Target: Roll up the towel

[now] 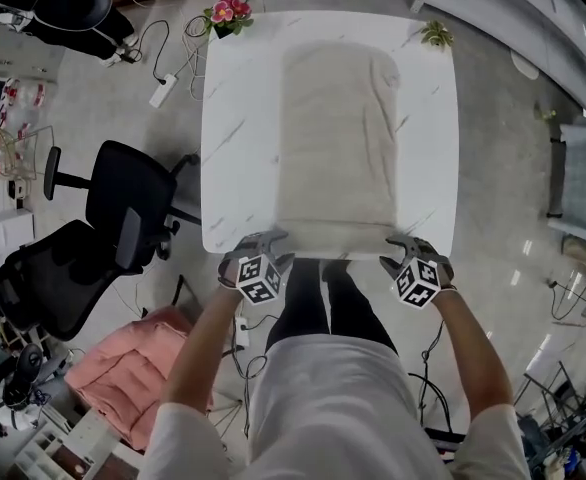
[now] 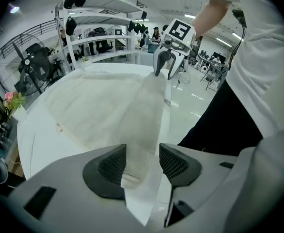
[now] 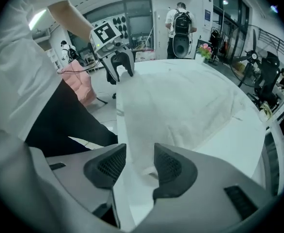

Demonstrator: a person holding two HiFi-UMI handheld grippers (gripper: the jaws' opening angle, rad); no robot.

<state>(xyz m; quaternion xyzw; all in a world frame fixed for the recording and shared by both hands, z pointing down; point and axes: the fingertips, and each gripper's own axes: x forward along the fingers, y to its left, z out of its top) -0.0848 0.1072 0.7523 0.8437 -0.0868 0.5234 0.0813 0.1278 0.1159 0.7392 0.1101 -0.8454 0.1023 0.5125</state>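
White bench (image 1: 231, 118) keeps the towel (image 1: 338, 138) flat while left gripper (image 1: 263, 243) and right gripper (image 1: 408, 246) fingers (image 3: 173, 169) pinch its near edge for rolling.

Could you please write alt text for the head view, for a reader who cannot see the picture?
From above, a person at the near edge of a white table has the left claw and right claw at the near corners of a beige towel spread flat on it. Two black chairs stand at left.
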